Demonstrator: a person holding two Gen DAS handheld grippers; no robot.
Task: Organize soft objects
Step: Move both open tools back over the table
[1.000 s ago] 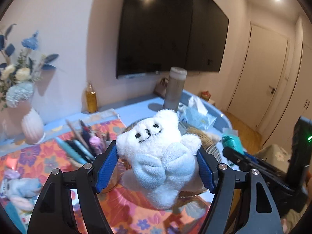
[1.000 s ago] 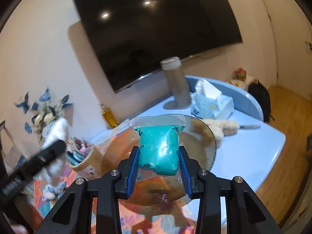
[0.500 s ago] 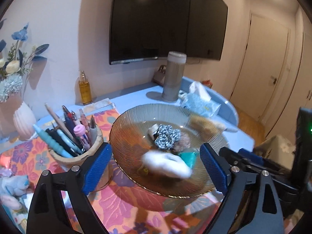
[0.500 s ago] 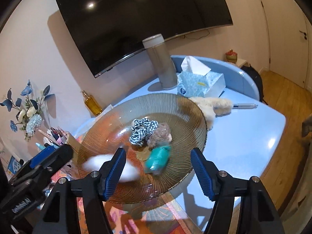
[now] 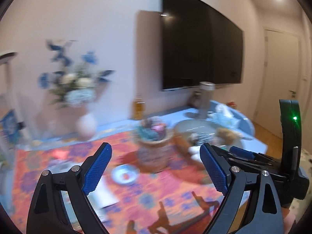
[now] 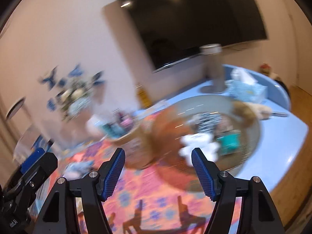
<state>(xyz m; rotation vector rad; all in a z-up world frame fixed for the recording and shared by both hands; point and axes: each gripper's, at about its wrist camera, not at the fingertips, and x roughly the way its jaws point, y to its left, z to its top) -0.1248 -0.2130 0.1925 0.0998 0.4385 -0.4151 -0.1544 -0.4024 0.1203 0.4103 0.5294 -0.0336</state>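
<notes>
Spreading the jaws of the right gripper (image 6: 158,152) at this instant, with nothing between them; holding the jaws of the left gripper (image 5: 156,148) wide apart, likewise empty. Looking just past the right jaws: facing the white plush toy (image 6: 197,142), lying inside the ribbed glass bowl (image 6: 204,97) ahead and a little to the right, beside the teal pouch (image 6: 230,140) and the striped scrunchie (image 6: 206,120), all clear of the pads. Judging those three as sorted. Turning to the other side: making out a small blue-grey soft toy (image 6: 78,167), blurred, lying on the floral cloth (image 6: 136,191) to the left of the right jaws and near the tip of the left gripper. Finding its long axis impossible to tell through the blur. Judging the left hand as the nearer one, so probably needing a reach down and to the left, away from the bowl, past the woven pen pot (image 6: 126,136) standing between toy and bowl on the surface (image 6: 282,146).
</notes>
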